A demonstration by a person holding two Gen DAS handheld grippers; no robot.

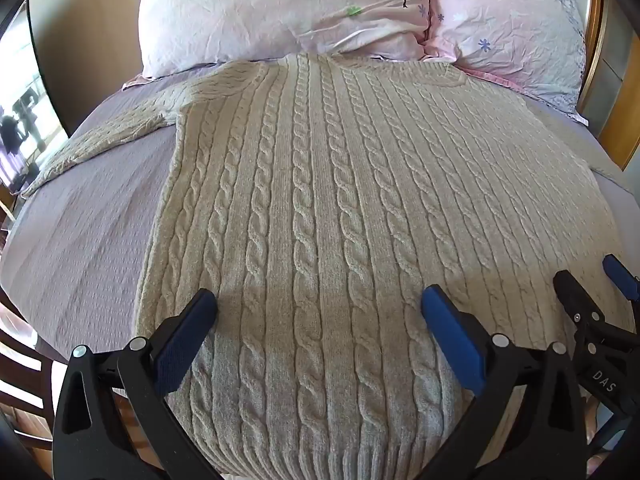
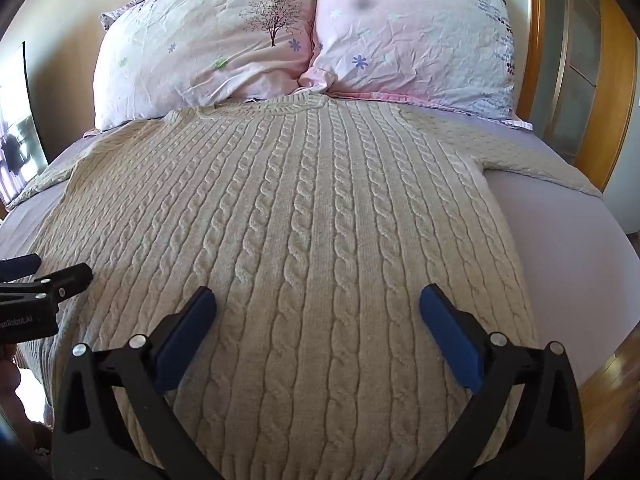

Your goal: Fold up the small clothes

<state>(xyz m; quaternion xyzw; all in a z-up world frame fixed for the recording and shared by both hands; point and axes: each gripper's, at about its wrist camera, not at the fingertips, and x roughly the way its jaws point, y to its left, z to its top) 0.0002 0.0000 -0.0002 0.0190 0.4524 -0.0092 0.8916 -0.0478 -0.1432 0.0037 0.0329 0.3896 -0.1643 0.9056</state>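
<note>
A cream cable-knit sweater [image 1: 320, 200] lies flat on the bed, hem toward me, collar [image 2: 296, 106] by the pillows. Its left sleeve [image 1: 104, 136] stretches out to the left and its right sleeve [image 2: 532, 160] to the right. My left gripper [image 1: 318, 304] hovers open and empty over the hem's left half. My right gripper [image 2: 318, 304] hovers open and empty over the hem's right half. The right gripper also shows at the right edge of the left wrist view [image 1: 592, 284], and the left gripper at the left edge of the right wrist view [image 2: 44, 272].
The bed has a lilac cover [image 1: 80, 232]. Two pink flowered pillows [image 2: 208, 48] [image 2: 416, 36] lean at the head. A wooden bed frame [image 2: 616, 128] runs along the right side. Wooden floor [image 2: 616, 384] shows at the lower right.
</note>
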